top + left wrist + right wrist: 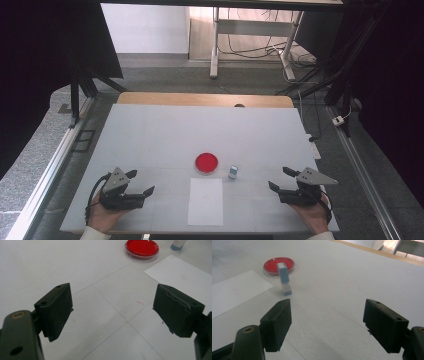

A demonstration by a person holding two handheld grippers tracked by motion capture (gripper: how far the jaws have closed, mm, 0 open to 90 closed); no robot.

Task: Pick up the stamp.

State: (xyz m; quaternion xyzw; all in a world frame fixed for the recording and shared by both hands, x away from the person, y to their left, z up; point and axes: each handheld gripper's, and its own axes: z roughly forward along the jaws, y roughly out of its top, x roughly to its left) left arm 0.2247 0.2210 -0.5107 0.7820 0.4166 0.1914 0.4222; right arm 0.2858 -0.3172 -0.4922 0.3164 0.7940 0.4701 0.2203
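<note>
While both claws (141,182) (280,178) gape empty, white table (165,130) holds red dish (206,162); grey floor (165,75) beyond.

I count two hand-held grippers, one in each of my hands: the left hand-held gripper (140,183) at about seven o'clock on the white tabletop (150,135), the right hand-held gripper (279,179) at about five o'clock. Each carries two black jaws, four in all, and each pair stands wide apart with nothing between. There is one round, shallow, clear dish with a red filling (206,162) near the centre. There is one small, upright blue-and-white block (233,171) just beside it at three o'clock. One white rectangular sheet of paper (205,201) lies at six o'clock from the dish.
</note>
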